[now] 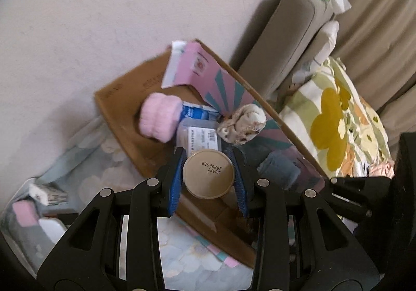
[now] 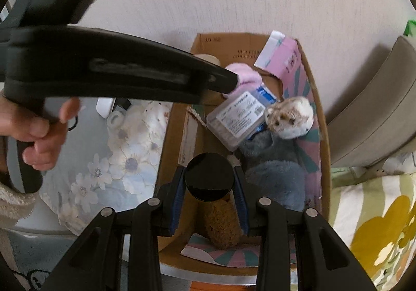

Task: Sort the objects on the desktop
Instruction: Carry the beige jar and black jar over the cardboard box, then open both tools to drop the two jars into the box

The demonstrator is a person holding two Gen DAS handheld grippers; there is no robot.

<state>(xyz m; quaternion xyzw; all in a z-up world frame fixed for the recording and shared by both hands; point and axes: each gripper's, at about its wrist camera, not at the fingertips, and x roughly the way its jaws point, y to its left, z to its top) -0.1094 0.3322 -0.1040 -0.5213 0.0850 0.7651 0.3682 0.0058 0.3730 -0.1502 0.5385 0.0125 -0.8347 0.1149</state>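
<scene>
Holding a can [image 1: 208, 173] in our left tool [image 1: 208, 176], we see its tan base facing the camera, printed with a date code, and the blue pads [image 1: 174, 181] pressed against its sides. The can hangs over the near edge of an open cardboard box [image 1: 122, 119] that stands on a floral cloth [image 1: 85, 161].

Our right tool [image 2: 209, 177] pinches a dark cylinder with a black round end [image 2: 209, 177] between its own blue pads [image 2: 176, 197], above the same cardboard box [image 2: 171, 135].

Inside the box lie a pink fluffy roll [image 1: 159, 117], a clear plastic case with a white label [image 1: 200, 136], a blue and white packet [image 1: 195, 111], a brown and white plush hamster [image 1: 243, 124], and a grey-blue furry item [image 2: 273, 174]. A brown fuzzy toy [image 2: 222, 223] sits in the box below the right tool. A pink paper with teal rays [image 1: 208, 75] leans on the box wall.

From the right wrist view, the left hand [image 2: 39, 135] grips the black handle of the left tool [image 2: 117, 75], which reaches across toward the box. A yellow-flowered pillow [image 1: 335, 129] lies beside the box, against a grey sofa [image 1: 280, 38].
</scene>
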